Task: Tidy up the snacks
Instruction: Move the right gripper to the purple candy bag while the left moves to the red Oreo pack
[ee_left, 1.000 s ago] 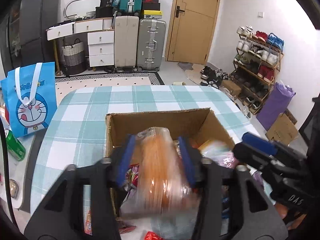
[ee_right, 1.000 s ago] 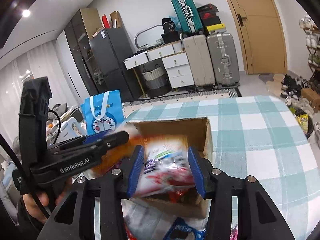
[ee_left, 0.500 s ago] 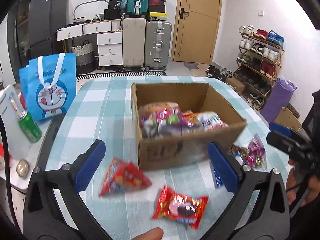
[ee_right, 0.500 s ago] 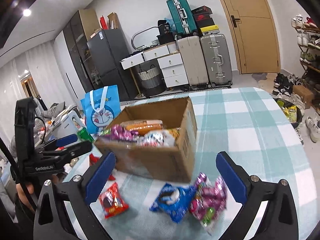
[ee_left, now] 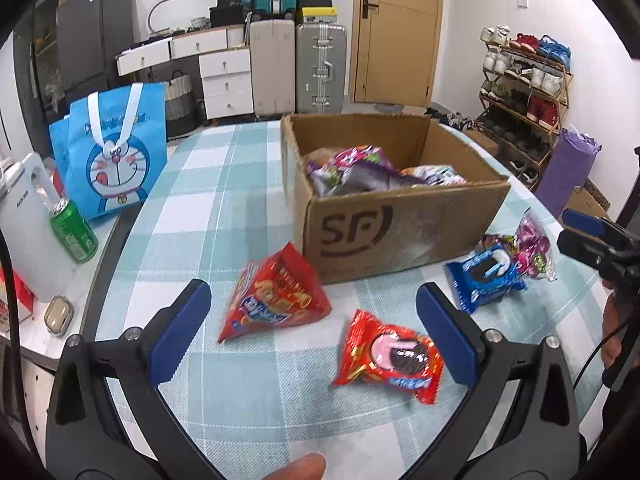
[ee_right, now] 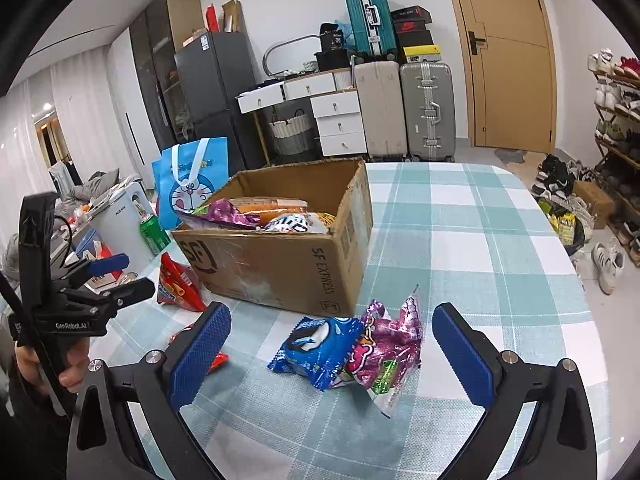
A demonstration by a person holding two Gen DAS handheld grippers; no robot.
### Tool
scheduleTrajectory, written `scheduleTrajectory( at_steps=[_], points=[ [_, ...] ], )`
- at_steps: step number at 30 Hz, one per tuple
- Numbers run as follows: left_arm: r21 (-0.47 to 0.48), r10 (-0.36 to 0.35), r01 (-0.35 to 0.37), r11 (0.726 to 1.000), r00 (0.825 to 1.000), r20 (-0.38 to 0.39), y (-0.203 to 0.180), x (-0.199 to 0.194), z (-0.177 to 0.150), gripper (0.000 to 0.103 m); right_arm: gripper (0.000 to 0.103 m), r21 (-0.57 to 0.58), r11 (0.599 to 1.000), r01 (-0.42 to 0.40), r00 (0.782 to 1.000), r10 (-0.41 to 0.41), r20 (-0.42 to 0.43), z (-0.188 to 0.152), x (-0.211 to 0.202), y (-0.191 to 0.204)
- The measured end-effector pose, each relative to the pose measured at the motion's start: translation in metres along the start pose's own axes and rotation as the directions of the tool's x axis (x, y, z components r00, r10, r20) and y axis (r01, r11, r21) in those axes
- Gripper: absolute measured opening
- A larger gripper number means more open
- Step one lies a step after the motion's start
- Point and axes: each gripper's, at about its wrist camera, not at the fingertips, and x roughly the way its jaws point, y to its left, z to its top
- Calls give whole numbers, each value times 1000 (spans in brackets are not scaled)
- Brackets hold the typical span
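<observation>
On the left, the left gripper [ee_left: 312,320] is held with its jaws spread wide and empty above the checked surface [ee_left: 208,208]; a red triangular snack bag [ee_left: 274,300] and a red cookie packet [ee_left: 390,354] lie between them. If both are closed on at once, one could be squeezed out or crushed. Further right stands the cardboard box [ee_right: 280,264], already well filled, so an added packet could slide off the heap. The right gripper [ee_right: 330,354], jaws likewise wide and empty, frames a blue cookie packet [ee_right: 316,344] overlapping a purple candy bag [ee_right: 390,350]; the pair could be dragged together.
</observation>
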Motion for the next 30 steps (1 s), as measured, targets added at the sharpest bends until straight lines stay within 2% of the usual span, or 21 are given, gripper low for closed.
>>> scheduleTrajectory(
  at_steps=[13,24,30],
  points=[
    [-51,37,-43,998,994,-100,28,36,-12,102,102,52,997,57,995,-53,-89,-1,20,-22],
    [-90,48,-61,994,989,-141,44,53,-12,102,102,117,983,142,980,-123,-158,-8,34,-50],
    [-97,43,-59,994,987,-158,46,59,-15,102,102,139,978,155,974,-128,-187,-12,41,-57]
  ],
)
